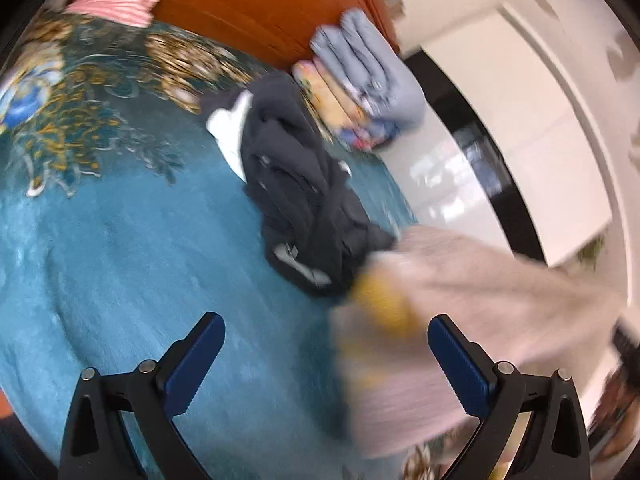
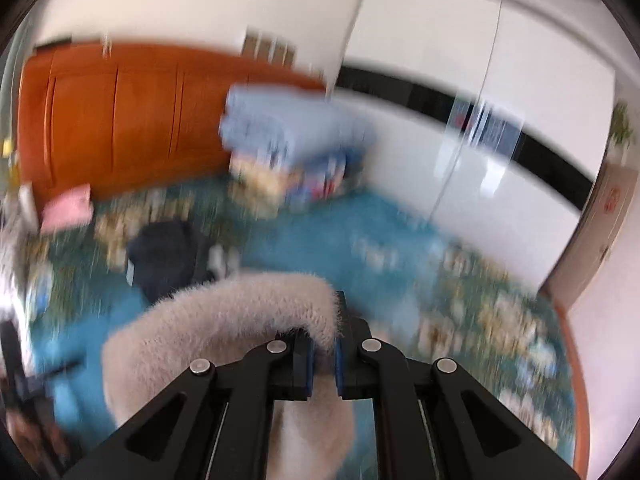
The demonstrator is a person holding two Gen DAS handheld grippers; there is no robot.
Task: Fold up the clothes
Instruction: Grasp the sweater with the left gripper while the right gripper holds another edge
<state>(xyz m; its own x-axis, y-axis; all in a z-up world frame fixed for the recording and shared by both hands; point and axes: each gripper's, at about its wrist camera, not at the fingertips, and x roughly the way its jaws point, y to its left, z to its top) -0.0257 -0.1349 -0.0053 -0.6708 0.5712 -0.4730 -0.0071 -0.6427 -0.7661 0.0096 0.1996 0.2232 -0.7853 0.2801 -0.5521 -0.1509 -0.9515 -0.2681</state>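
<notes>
The right gripper [image 2: 323, 354] has its fingers pinched on the fuzzy beige garment [image 2: 224, 320], lifted over the bed [image 1: 120, 248]. The left gripper [image 1: 326, 344], fingers spread wide, holds nothing — the beige cloth hangs at its 2 o'clock. Risk: one thin pinch may slip, or the hem could snag the dark clothes [image 1: 296, 200].

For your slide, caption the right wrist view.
Right gripper shut on fuzzy beige garment above the teal bedspread, dark clothes behind.
</notes>
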